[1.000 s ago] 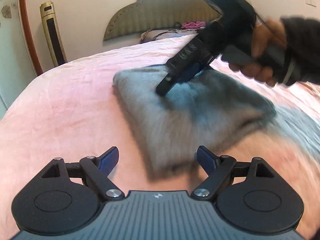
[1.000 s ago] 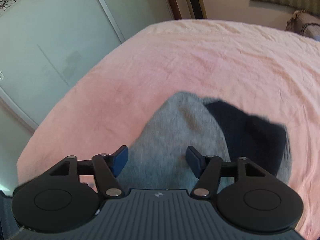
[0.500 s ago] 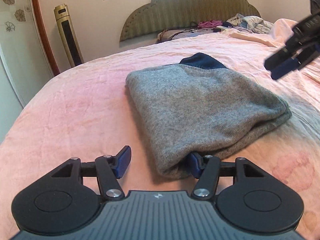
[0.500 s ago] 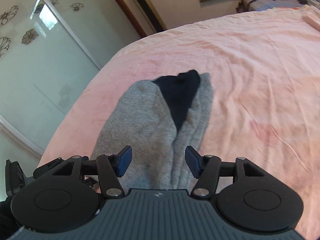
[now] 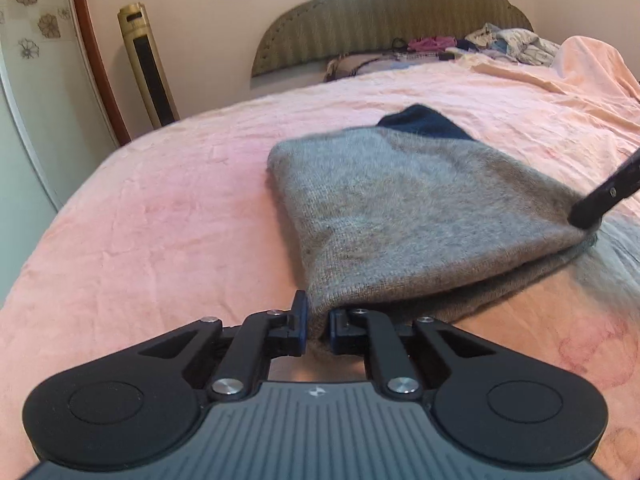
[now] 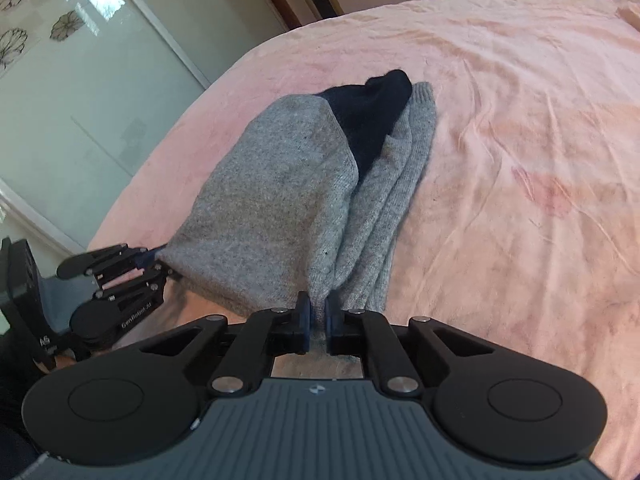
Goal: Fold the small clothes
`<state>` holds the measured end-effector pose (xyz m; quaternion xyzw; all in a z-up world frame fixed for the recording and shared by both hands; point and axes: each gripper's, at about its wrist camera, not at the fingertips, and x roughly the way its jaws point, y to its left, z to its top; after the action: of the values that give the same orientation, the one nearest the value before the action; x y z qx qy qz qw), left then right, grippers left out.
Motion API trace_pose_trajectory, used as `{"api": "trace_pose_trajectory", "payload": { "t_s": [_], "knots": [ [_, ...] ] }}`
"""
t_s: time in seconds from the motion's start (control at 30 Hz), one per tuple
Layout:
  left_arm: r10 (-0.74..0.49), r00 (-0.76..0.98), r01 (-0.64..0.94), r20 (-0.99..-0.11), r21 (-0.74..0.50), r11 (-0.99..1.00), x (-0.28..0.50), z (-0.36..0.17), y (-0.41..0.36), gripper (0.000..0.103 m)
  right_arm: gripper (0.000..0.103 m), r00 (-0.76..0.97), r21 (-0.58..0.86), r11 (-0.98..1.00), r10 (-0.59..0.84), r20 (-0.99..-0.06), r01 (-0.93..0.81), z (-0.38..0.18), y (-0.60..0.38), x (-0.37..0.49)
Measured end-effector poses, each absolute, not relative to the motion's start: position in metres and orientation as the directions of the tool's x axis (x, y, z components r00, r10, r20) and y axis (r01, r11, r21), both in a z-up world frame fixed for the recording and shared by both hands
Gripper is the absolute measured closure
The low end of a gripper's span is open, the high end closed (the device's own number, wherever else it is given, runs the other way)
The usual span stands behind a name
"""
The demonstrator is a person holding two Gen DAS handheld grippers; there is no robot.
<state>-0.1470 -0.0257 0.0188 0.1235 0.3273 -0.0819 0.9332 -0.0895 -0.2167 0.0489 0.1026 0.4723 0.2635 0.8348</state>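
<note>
Left hand-held gripper is pinching the near corner of the grey knit garment; its jaws have just been closing and cloth is caught between the pads. Right hand-held gripper is doing the same at the garment's other near corner, jaws just closed onto a ridge of grey fabric. In the left wrist view the right one is showing only as a dark finger tip at the garment's right end.

The garment is lying already doubled over on the pink bed cover, toward the bed's foot edge and nearer its left side. A dark navy part is peeking out at the far end, between the grey layers. Beyond, the padded headboard and a heap of mixed clothes are sitting at the head of the bed.

Step in hand, as judged: both corners are gripped for another fold. Next move likely calls for lifting the two corners together, keeping the edge taut, and carrying it toward the far end so layers are landing square without the navy part sliding out.
</note>
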Motion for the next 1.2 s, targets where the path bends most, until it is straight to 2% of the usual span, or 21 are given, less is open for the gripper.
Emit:
{"api": "trace_pose_trajectory", "payload": {
  "t_s": [0.07,0.17,0.23,0.3,0.37,0.43,0.5,0.57,0.67,0.73,0.83,0.9,0.97,1.03,1.07,1.1,1.13,1.17,1.2],
  "knots": [
    [-0.060,0.765,0.229,-0.641,0.185,0.956,-0.144,0.010,-0.026,0.094,0.094,0.374,0.417,0.848,0.521,-0.767,-0.326,0.032,-0.220,-0.087],
    [-0.057,0.776,0.230,-0.628,0.199,0.953,-0.146,0.009,-0.028,0.094,0.094,0.389,0.441,0.842,0.536,-0.750,-0.310,0.024,-0.218,-0.087],
    [-0.066,0.780,0.235,-0.622,0.195,0.952,-0.147,0.008,-0.026,0.094,0.085,0.370,0.428,0.839,0.535,-0.760,-0.335,0.031,-0.213,-0.086],
    [-0.065,0.787,0.237,-0.614,0.203,0.950,-0.149,0.007,-0.027,0.094,0.063,0.369,0.438,0.821,0.560,-0.742,-0.366,0.045,-0.214,-0.077],
    [-0.060,0.790,0.235,-0.610,0.210,0.949,-0.149,0.006,-0.029,0.094,0.052,0.446,0.449,0.814,0.579,-0.683,-0.368,0.064,-0.221,-0.063],
    [-0.061,0.791,0.232,-0.609,0.206,0.951,-0.150,0.006,-0.029,0.094,0.049,0.508,0.476,0.812,0.583,-0.634,-0.337,0.074,-0.227,-0.031],
    [-0.066,0.790,0.234,-0.610,0.200,0.951,-0.149,0.006,-0.027,0.094,0.049,0.520,0.493,0.820,0.569,-0.638,-0.291,0.069,-0.227,0.005],
    [-0.068,0.789,0.235,-0.611,0.198,0.952,-0.150,0.006,-0.027,0.094,0.051,0.493,0.515,0.822,0.562,-0.664,-0.244,0.056,-0.223,0.037],
    [-0.066,0.792,0.236,-0.607,0.205,0.950,-0.150,0.006,-0.027,0.094,0.060,0.452,0.525,0.826,0.557,-0.697,-0.207,0.034,-0.211,0.066],
    [-0.069,0.790,0.238,-0.609,0.201,0.950,-0.150,0.006,-0.026,0.094,0.090,0.434,0.535,0.817,0.570,-0.697,-0.213,0.024,-0.205,0.073],
    [-0.075,0.793,0.238,-0.605,0.194,0.952,-0.150,0.005,-0.025,0.094,0.094,0.471,0.511,0.818,0.572,-0.671,-0.265,0.035,-0.213,0.067],
    [-0.074,0.803,0.236,-0.592,0.200,0.951,-0.150,0.003,-0.027,0.094,0.097,0.466,0.528,0.825,0.554,-0.690,-0.198,0.019,-0.230,0.070],
    [-0.095,0.799,0.258,-0.594,0.196,0.946,-0.151,0.005,-0.026,0.094,0.098,0.480,0.537,0.816,0.566,-0.670,-0.213,0.012,-0.231,0.061],
    [-0.214,0.747,0.347,-0.629,0.094,0.933,-0.155,0.015,-0.010,0.092,0.091,0.487,0.559,0.804,0.578,-0.654,-0.204,0.020,-0.231,0.056],
    [-0.295,0.702,0.402,-0.649,0.019,0.916,-0.157,0.023,0.002,0.091,0.079,0.487,0.583,0.787,0.597,-0.637,-0.201,0.028,-0.234,0.052],
    [-0.377,0.657,0.441,-0.653,-0.073,0.895,-0.158,0.032,0.019,0.085,0.062,0.503,0.605,0.768,0.615,-0.607,-0.209,0.037,-0.239,0.047],
    [-0.421,0.640,0.443,-0.642,-0.139,0.886,-0.156,0.039,0.034,0.072,0.050,0.536,0.626,0.746,0.632,-0.560,-0.226,0.046,-0.248,0.041],
    [-0.453,0.632,0.424,-0.628,-0.208,0.881,-0.150,0.045,0.050,0.063,0.025,0.572,0.644,0.727,0.640,-0.513,-0.236,0.053,-0.258,0.036],
    [-0.471,0.639,0.391,-0.608,-0.271,0.880,-0.140,0.051,0.063,0.038,0.013,0.592,0.657,0.717,0.641,-0.490,-0.233,0.055,-0.266,0.036]
  ]
}}
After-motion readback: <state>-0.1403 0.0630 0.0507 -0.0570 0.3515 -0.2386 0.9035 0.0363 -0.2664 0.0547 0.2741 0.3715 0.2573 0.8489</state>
